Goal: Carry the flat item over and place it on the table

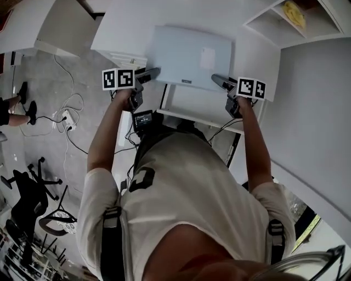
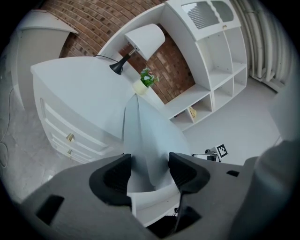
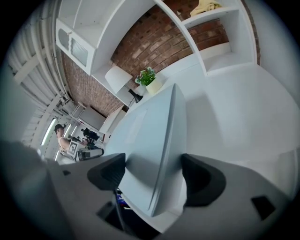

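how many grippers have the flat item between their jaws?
2. Left gripper on the left edge of the flat item, right gripper on its right edge. Neither hidden.

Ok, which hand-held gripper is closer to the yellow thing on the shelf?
Right. The right hand-held gripper holds the flat panel on the side nearest the yellow thing; the left hand-held gripper holds the opposite side.

left hand-held gripper [image 2: 149, 163] clamps the flat panel [image 2: 149, 129] edge-on.

White table [image 2: 79, 89] bears lamp [image 2: 146, 40] and potted plant [image 2: 145, 82].
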